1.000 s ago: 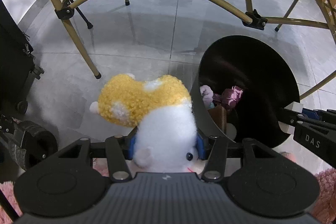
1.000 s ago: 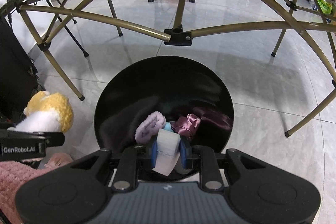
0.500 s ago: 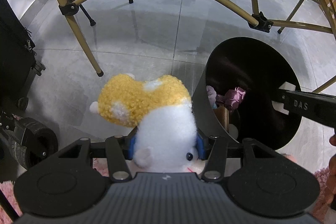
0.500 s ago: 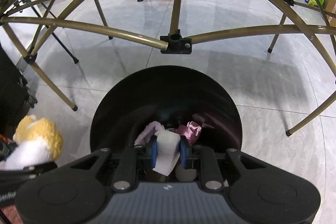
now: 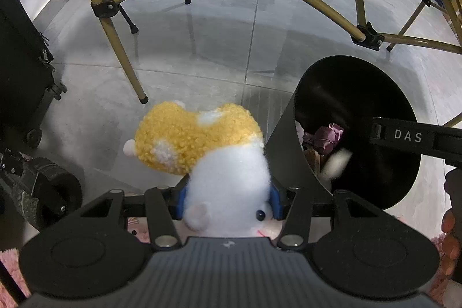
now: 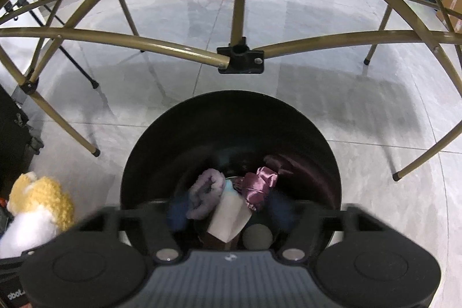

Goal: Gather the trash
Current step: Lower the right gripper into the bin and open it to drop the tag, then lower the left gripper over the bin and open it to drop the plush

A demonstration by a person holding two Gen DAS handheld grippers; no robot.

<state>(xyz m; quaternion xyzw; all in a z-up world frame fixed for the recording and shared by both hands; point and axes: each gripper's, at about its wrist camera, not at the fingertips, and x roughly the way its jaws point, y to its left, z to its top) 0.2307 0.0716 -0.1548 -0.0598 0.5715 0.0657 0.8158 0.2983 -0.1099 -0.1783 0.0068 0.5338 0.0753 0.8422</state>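
Now the black bin (image 6: 231, 134) sits right under the right gripper (image 6: 231, 212), w/ its mouth facing up. Its jaws are opening, blurry & wide apart. The white paper scrap (image 6: 228, 218) hangs btwn them, touching neither pad, so it looks let go, over the purple cloth (image 6: 258, 186) in the bin. The left gripper (image 5: 228, 198) is off to the bin's left, clamped on the plush toy (image 5: 213, 152), whose long side runs away from the tongs. Right hand is nearer the bin.
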